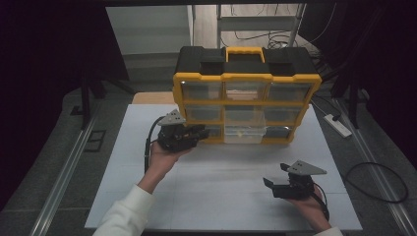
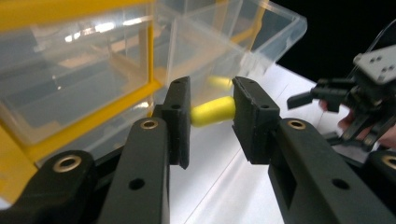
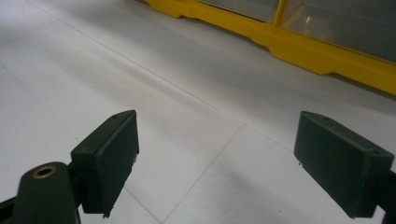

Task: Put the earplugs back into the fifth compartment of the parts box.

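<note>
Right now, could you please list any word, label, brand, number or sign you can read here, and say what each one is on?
None: no text can be read in these views.
The yellow and black organizer case shows no legible brand or label; any marking on its lid is too small to tell.
The yellow earplug, held in the left gripper, is plain.
The right gripper bears no marking.
</note>
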A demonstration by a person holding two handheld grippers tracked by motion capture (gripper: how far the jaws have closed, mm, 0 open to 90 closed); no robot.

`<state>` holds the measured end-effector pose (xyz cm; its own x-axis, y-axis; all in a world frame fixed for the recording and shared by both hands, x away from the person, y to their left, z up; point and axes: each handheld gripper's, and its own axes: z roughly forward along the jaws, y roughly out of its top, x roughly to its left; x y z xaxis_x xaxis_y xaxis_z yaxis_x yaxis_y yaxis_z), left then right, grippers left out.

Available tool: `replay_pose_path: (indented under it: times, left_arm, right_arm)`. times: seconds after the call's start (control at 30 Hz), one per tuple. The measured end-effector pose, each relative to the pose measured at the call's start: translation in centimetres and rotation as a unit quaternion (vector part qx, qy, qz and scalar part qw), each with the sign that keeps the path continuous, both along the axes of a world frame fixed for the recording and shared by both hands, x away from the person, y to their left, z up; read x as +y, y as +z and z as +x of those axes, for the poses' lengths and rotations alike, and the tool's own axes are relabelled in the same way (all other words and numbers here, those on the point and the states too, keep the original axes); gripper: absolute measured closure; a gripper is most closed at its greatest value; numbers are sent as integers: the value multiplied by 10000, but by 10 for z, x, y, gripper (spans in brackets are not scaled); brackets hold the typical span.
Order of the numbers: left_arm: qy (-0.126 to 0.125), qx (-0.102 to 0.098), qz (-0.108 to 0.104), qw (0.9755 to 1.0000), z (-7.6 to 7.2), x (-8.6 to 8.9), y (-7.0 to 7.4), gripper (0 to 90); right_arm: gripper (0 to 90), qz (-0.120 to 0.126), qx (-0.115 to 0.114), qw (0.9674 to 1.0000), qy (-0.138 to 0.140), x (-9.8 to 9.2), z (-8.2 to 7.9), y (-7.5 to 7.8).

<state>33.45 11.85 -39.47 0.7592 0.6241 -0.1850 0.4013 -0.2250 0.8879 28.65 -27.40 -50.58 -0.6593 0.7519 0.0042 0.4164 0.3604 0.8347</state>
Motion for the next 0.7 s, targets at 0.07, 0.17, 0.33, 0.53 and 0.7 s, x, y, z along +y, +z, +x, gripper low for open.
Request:
replay_pose_path:
  times: [0.07, 0.17, 0.33, 0.53, 0.7]
  left_arm:
    - [-9, -4, -34, 10000, 2, -1, 4, 675]
    - [-41, -45, -78, 10000, 5, -6, 10, 675]
    - [-154, -79, -131, 9998, 15, -20, 21, 673]
    - [-277, -84, -79, 9995, 27, -42, 30, 672]
    - [-314, -32, -30, 9995, 36, -55, 32, 672]
  right_arm:
    - [148, 3, 1, 10000, 2, 0, 0, 0]
    - [148, 2, 0, 10000, 5, 0, 0, 0]
    - [148, 2, 7, 10000, 4, 0, 0, 0]
    - [148, 19, 10, 10000, 5, 0, 0, 0]
    - [148, 34, 13, 10000, 8, 0, 0, 1]
